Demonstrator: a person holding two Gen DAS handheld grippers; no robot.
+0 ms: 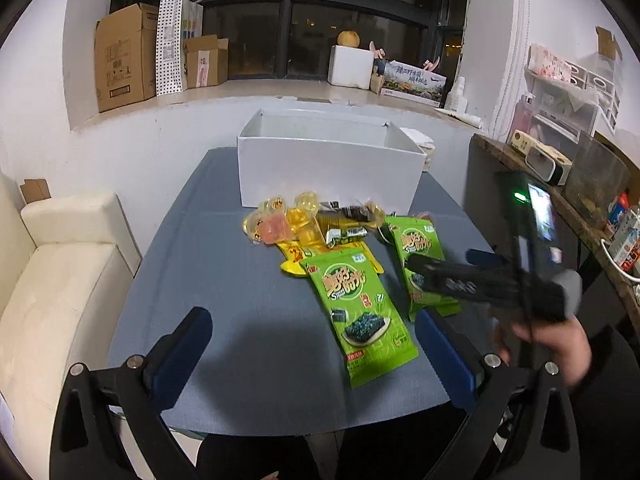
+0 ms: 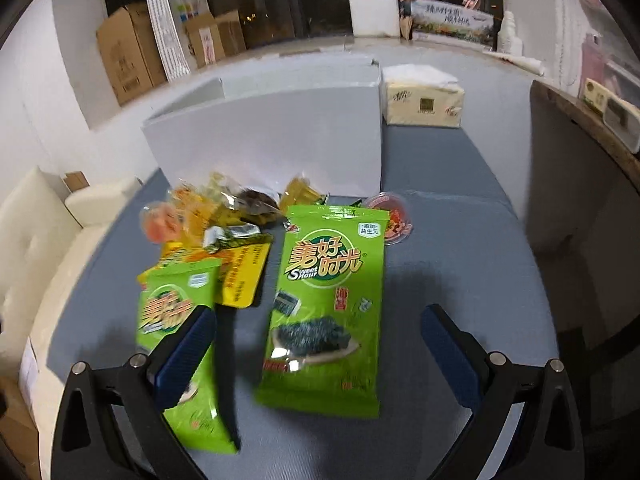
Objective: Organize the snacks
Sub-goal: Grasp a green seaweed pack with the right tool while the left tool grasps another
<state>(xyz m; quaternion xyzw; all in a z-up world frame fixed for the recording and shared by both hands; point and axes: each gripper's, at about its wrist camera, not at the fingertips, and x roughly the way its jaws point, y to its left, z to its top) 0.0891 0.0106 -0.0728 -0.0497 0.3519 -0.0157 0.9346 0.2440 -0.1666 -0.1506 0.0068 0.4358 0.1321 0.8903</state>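
Hand-held gripper, left (image 1: 314, 344): released, fingers spread wide and empty, hovering low over the near end of the bench (image 1: 240, 288), apparently waiting its turn. Ahead of it in the left wrist view lies one green seaweed packet (image 1: 362, 312) flat and face up, a second green packet (image 1: 416, 248) just beside it to the right, partly covered by the right hand-held gripper (image 1: 440, 268), which reaches in over it from the side. Behind both sits a loose heap of jelly cups (image 1: 276, 224) and a yellow pouch (image 1: 298, 256), close to the open white box (image 1: 328, 168), judged the destination since it stands empty-faced towards the pile. Right wrist view: right hand-held gripper (image 2: 318, 344) likewise released, its fingers straddling the larger green packet (image 2: 326, 304) without touching it, seemingly lined up for a pinch. The other green packet (image 2: 176, 312) lies under the left-side finger. A red-lidded cup (image 2: 390, 220) rests beside the packet's top corner; a tissue pack (image 2: 422, 100) stands next to the box.
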